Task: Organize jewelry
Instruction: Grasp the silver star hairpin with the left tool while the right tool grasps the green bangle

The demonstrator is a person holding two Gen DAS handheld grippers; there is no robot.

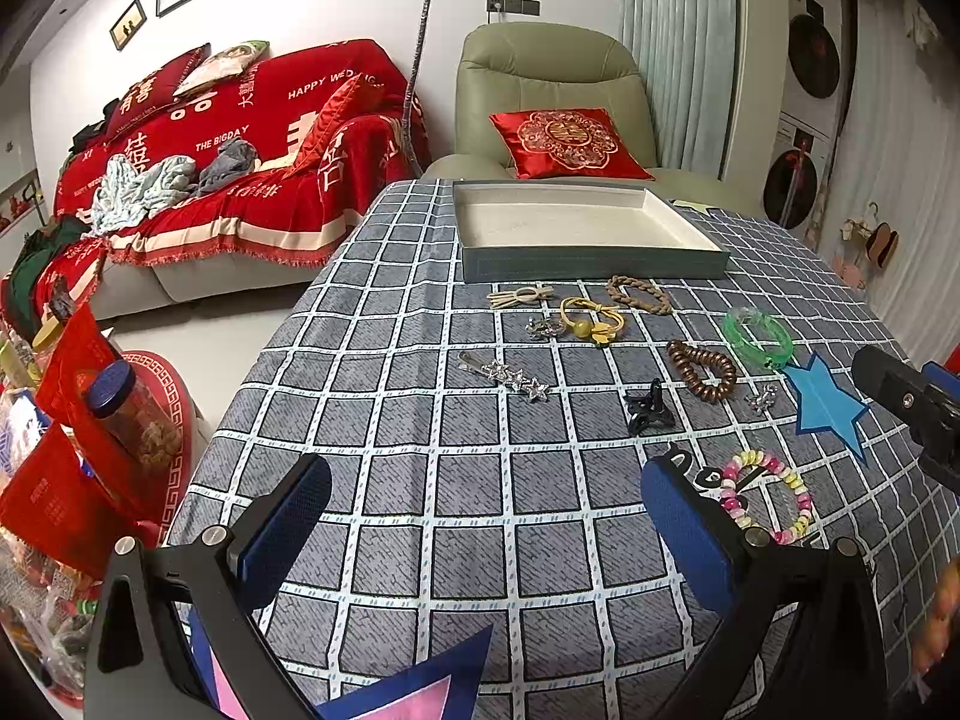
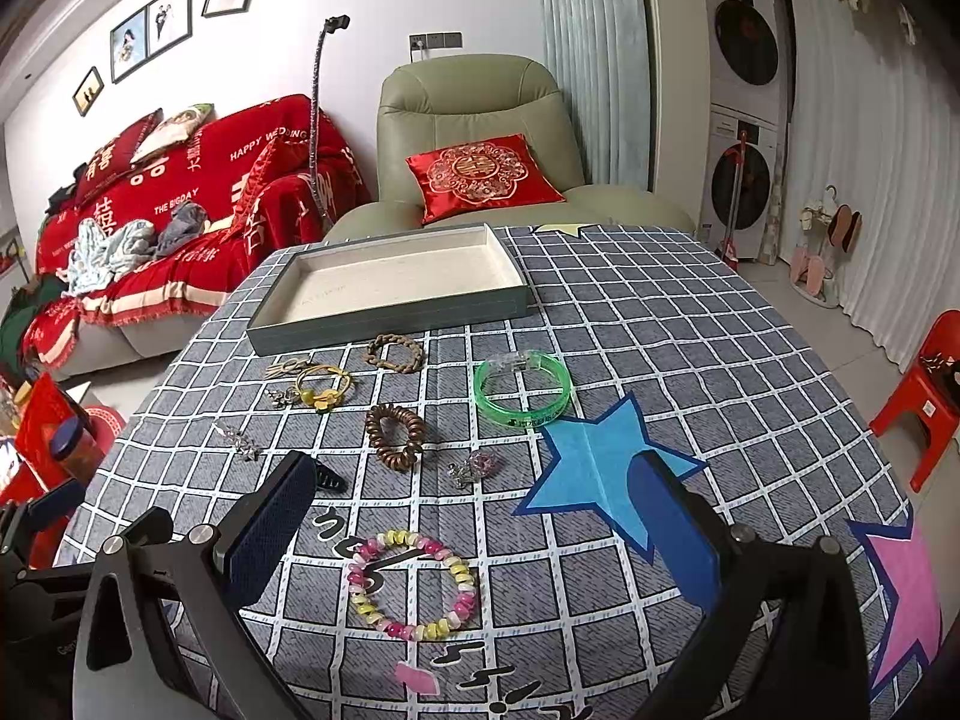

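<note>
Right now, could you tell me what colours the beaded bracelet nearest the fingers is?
Pink, yellow and white beads, clearest in the right wrist view.

Home living room: red-throw-covered sofa (image 1: 252, 168), green leather recliner armchair (image 2: 474, 120), framed wall photos (image 2: 150, 30), stacked white washer-dryer (image 2: 744, 120).

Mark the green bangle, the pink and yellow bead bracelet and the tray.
green bangle (image 2: 521, 390): right wrist view, near rim.
pink and yellow bead bracelet (image 2: 462, 576): right wrist view, right-hand beads.
tray (image 2: 390, 315): right wrist view, front wall.
</note>
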